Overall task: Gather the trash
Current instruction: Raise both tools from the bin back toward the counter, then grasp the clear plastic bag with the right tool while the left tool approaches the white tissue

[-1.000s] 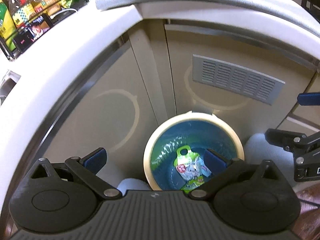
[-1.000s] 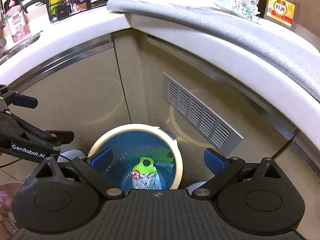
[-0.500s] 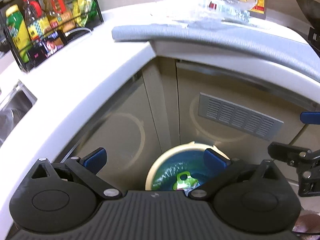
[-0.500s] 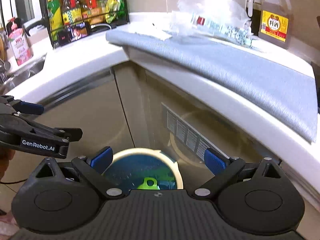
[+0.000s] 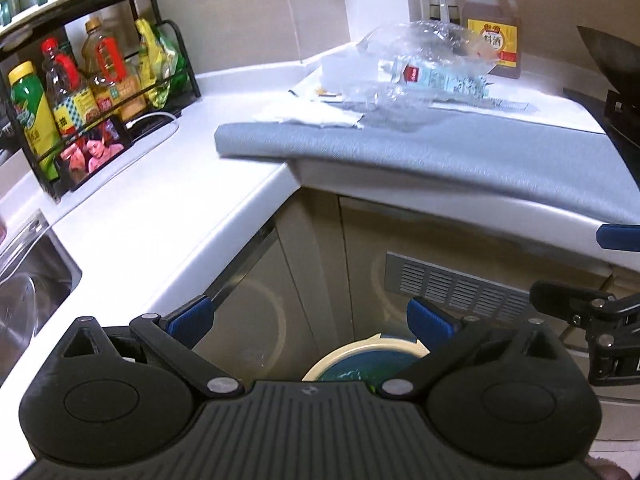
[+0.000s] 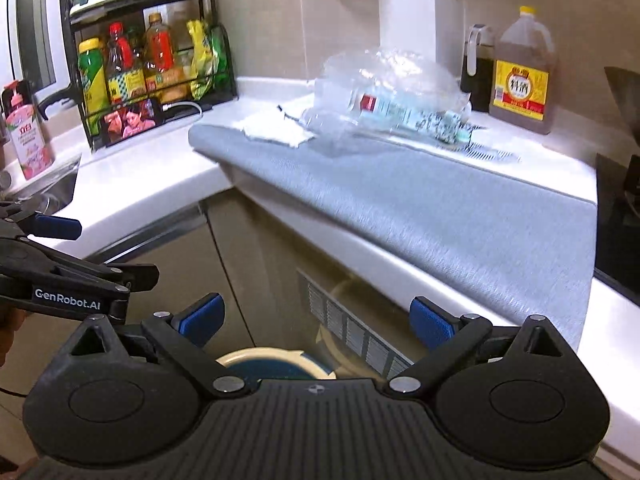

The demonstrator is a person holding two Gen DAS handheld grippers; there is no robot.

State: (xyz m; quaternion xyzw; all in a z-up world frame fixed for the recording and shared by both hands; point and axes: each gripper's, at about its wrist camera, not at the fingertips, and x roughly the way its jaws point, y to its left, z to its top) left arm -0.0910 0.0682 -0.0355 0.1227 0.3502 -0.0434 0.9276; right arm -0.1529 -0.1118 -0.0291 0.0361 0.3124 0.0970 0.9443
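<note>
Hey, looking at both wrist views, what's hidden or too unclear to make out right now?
- Trash bin contents: both views, blocked by each hand-held gripper's body.
- Clear plastic bag contents: right wrist view, crumpled and glary.
- Sink: left wrist view, cut off by the edge.
- Rack bottles: labels too small.

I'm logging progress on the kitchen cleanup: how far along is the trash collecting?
Partly done at best: the lined trash bin on the floor shows little of its inside here. In hand: nothing; the left gripper and right gripper are both open and empty. Left: the crumpled clear plastic packaging and the white paper scrap lie on the grey mat.
</note>
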